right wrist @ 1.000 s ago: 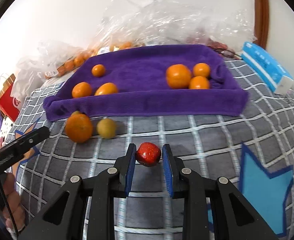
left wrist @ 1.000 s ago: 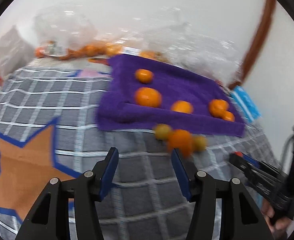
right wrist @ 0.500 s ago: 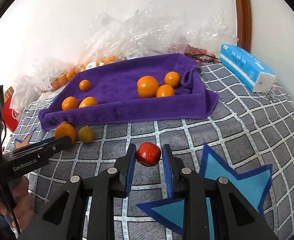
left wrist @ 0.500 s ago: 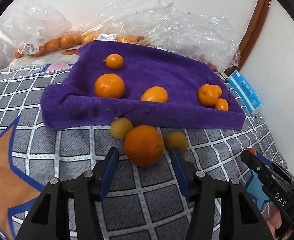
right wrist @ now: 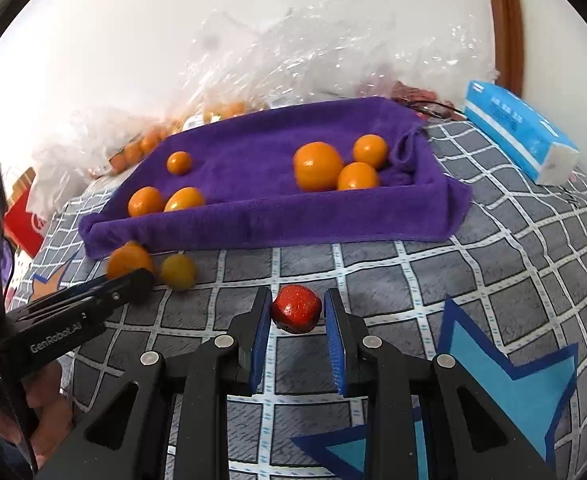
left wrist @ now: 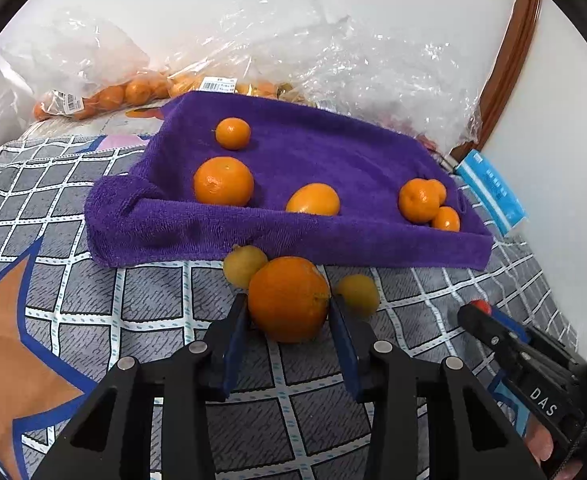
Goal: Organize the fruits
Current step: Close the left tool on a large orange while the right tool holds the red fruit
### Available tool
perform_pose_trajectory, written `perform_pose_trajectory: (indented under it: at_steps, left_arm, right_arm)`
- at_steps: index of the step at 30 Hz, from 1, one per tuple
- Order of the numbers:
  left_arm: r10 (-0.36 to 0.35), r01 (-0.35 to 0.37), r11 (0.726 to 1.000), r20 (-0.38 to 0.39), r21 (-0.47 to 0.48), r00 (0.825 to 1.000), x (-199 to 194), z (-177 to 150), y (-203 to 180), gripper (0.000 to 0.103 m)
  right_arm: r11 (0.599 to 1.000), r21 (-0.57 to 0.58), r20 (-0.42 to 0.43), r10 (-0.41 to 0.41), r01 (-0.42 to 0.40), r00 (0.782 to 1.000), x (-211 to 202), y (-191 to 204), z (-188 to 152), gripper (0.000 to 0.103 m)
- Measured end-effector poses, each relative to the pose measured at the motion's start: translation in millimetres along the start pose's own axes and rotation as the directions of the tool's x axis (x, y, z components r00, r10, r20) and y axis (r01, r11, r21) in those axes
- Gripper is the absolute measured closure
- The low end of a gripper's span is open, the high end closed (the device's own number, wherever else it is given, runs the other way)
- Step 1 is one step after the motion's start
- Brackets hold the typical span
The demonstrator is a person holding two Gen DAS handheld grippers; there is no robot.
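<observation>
Left wrist: tongs [left wrist: 288, 322] now straddle big orange [left wrist: 288, 298], prev. short.

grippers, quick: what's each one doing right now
Left gripper: open, its fingers either side of the big orange, not yet clamped.
Right gripper: shut on the strawberry.

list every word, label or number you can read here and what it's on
"GenRobot.AI": on the side of the left tongs.
"DAS": on the side of the right tongs.
Barcode stickers on the plastic bags: print too small to read.
Blue tissue pack: white print too blurred to read.
Red package: white marking cut off, unreadable.
</observation>
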State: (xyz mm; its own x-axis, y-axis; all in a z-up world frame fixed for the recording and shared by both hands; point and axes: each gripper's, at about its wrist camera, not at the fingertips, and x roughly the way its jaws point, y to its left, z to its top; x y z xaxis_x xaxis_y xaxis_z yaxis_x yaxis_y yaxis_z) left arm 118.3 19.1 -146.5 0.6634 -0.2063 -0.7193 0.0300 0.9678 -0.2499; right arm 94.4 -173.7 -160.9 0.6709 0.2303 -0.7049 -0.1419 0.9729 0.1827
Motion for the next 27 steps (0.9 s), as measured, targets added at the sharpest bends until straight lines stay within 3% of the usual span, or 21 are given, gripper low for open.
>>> perform_pose_trajectory:
  at_steps: [27]
  left_arm:
    - [-0.004,0.005,1.0,0.1,-0.011,0.995,-18.1,-2.3,0.5,0.065]
  right_arm:
    - [0.999,0.041,0.004,-0.033,0.033,0.999,-1.3,-7.8,-1.7,0.076]
